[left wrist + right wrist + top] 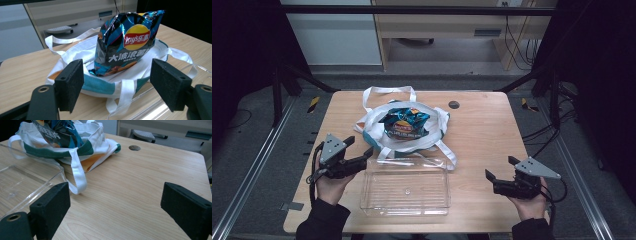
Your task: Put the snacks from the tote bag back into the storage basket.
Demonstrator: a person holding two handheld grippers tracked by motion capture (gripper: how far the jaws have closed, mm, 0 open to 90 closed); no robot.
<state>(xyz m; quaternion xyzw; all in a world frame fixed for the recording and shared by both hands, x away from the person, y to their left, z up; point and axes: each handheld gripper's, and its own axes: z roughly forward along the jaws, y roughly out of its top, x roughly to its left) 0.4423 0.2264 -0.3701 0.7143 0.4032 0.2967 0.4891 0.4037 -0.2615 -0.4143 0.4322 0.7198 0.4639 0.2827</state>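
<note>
Wooden table (492,125), pale grain, rounded corners, one small dark round hole (454,104) near far edge. One soft white cloth tote bag (371,122) lying crumpled at table centre, teal trim, flat white strap loops spread out. One glossy crinkled chip bag (404,121), dark blue foil with red-yellow logo, resting on top of tote. One clear rigid plastic tray (406,187), rectangular, shallow, rounded corners, just in front of tote, one strap touching its far rim.

Two grippers, each with black blocky jaws and grey triangular plate. Left gripper (358,148) held near tray's left far corner, jaws spread wide, nothing between them, aimed at chip bag. Right gripper (500,167) well right of tray over bare wood, jaws spread wide, gripping nothing.
</note>
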